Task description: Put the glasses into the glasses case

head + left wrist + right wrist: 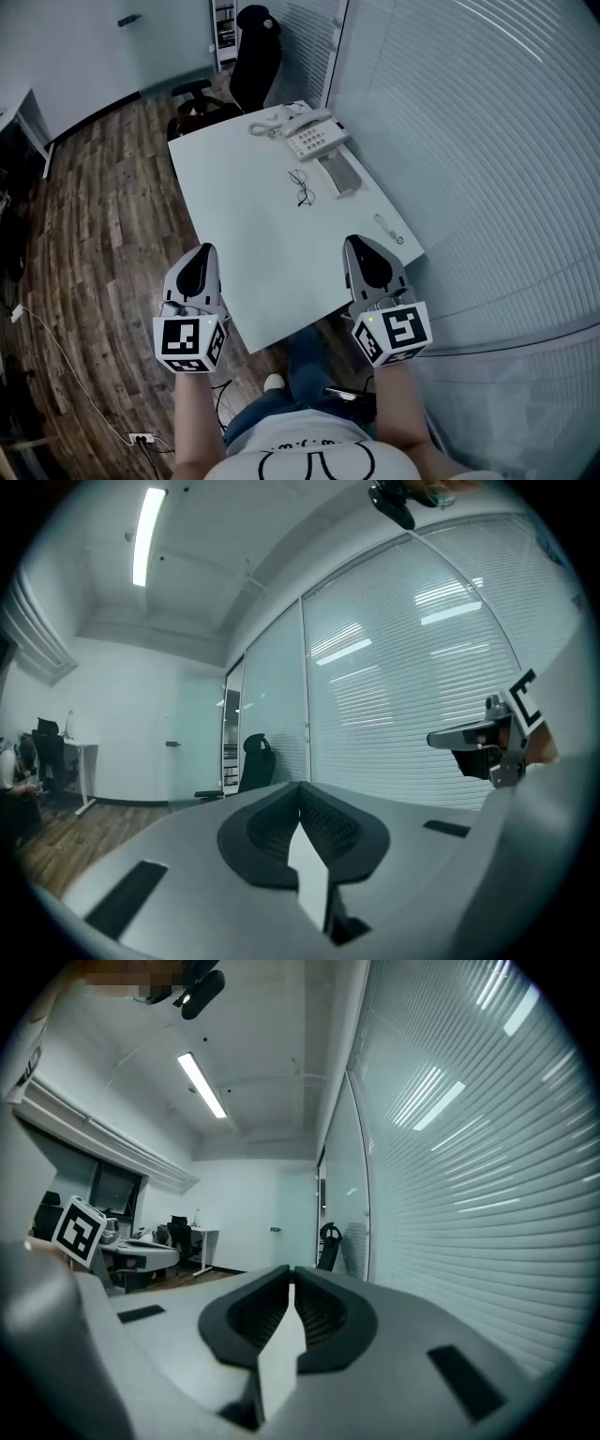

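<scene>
Head view: white rectangular table (244,244) on a wood-plank floor (94,234), with a slatted-blind glass wall (487,141) along its right edge.

Thin dark wire-framed glasses (301,187) lie flat on the table's far half, about midway between its left and right edges. The grey oblong glasses case (339,173) lies just beside them, towards the right edge, with a small gap between the two. Cannot tell whether its lid is up.

A white desk telephone (315,139) with a coiled cord sits by the far right corner, just beyond the case. A small pale item (389,230) lies at the right edge, too small to identify. A black office chair (251,66) stands beyond the far edge.

The left gripper (201,255) is held level just off the table's left edge, near the near left corner. Its own view shows the jaws pressed together with nothing between them.

The right gripper (361,246) is held level over the near right corner, well apart from the glasses and case. Its jaws are likewise together and empty.
</scene>
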